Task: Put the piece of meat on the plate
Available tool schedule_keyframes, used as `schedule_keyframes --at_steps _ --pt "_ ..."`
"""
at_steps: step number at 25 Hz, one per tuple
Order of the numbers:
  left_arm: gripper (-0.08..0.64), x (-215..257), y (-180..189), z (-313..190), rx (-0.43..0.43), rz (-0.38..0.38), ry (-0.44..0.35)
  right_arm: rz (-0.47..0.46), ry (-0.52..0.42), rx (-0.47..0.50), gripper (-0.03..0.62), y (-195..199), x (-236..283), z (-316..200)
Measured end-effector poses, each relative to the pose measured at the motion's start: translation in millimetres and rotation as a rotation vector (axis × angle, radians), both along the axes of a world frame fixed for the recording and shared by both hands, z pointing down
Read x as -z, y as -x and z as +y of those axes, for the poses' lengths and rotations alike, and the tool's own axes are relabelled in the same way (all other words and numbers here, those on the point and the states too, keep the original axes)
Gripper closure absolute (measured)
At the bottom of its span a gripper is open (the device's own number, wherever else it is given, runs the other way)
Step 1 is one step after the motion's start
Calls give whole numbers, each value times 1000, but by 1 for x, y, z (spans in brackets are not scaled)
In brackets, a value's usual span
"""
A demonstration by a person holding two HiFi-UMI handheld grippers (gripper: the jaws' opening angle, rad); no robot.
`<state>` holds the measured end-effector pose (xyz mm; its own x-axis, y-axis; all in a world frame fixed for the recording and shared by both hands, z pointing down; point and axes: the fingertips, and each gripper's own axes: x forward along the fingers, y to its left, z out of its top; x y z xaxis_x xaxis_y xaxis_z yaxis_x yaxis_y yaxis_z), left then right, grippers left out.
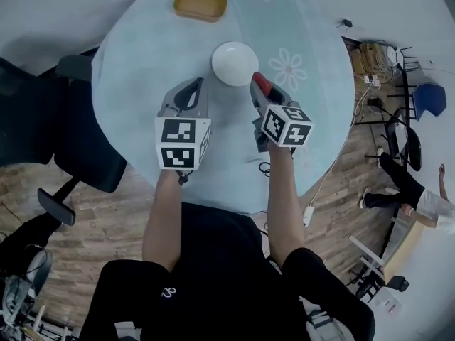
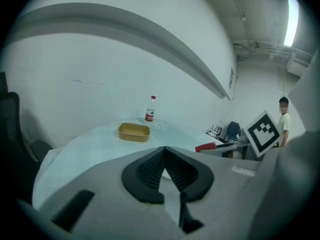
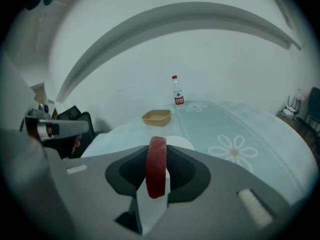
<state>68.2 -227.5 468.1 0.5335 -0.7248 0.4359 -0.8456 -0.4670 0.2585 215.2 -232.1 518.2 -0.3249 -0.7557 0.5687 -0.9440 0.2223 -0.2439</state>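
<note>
The piece of meat (image 3: 156, 166) is a flat dark-red slab, standing on edge between the jaws of my right gripper (image 3: 157, 153), which is shut on it. In the head view the meat (image 1: 260, 84) hangs just right of the white plate (image 1: 234, 63) at the middle of the round table, slightly above the cloth. The plate (image 3: 176, 143) shows just beyond the jaws. My left gripper (image 1: 190, 91) hovers just left of the plate, below its near edge in the picture. Its jaws (image 2: 164, 151) meet at the tips with nothing in them.
A yellow tray (image 1: 200, 3) lies at the table's far side, with a water bottle (image 3: 178, 91) beyond it. The light blue tablecloth (image 1: 142, 62) has daisy prints (image 1: 288, 68). Dark chairs (image 1: 85, 155) stand at the left. A person (image 1: 409, 190) and cables are at the right.
</note>
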Motion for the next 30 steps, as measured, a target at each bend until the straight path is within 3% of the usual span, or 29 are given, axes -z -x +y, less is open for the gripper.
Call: schedule_keyframes --at_steps 8,19,21,25,28,30 --pt "561 -24 21 -26 56 -9 55 312 142 225 489 2 -62 -69" --pt "561 -50 33 -36 67 -19 92 768 197 450 489 14 -110 -117" --pt "561 -52 35 -35 71 -19 94 786 199 469 488 20 -113 -116" --pt "561 -49 36 -32 72 -17 92 737 202 494 482 28 -110 -106" --pt "561 -45 38 -30 72 -11 85 690 211 505 419 33 -108 -97" --pt "561 -42 39 -27 70 -7 79 665 217 507 416 36 -107 -92"
